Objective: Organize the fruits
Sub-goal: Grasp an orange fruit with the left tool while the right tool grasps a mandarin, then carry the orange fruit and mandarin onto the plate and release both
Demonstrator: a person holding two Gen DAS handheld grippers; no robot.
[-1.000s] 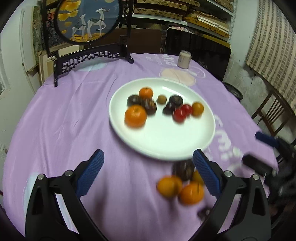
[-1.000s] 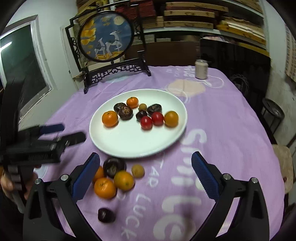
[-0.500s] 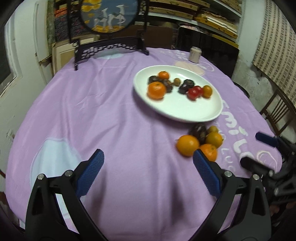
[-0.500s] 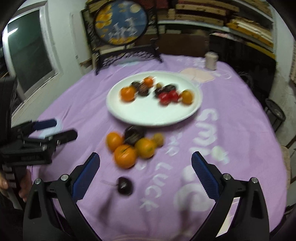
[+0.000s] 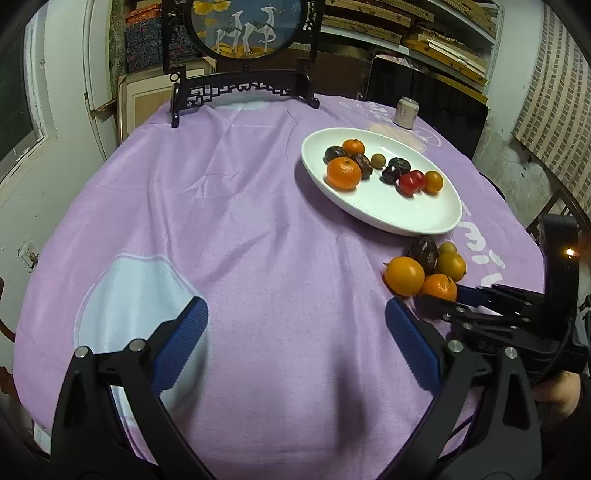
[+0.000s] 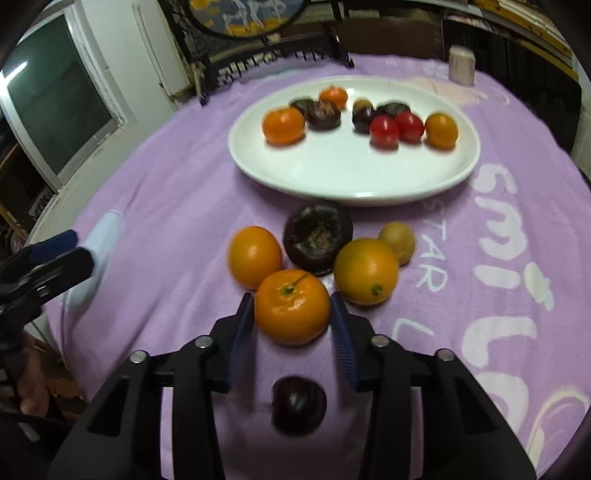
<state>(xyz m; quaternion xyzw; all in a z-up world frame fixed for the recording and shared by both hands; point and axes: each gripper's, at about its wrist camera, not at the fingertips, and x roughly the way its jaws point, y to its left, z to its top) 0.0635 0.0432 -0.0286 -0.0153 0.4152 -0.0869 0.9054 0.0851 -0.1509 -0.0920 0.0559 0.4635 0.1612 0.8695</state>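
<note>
Here, right gripper (image 6: 292, 314) straddling dimpled tangerine (image 6: 291, 306), contact unclear, left gripper (image 5: 295, 338) agape

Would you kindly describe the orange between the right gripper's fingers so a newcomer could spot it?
Find the white plate; a fruit cluster lies on the cloth before it. The orange is the cluster's nearest piece, alone bearing a green stem.

White wall (image 5: 62, 122), window (image 6: 55, 99), cluttered shelves (image 5: 424, 33) behind.
</note>
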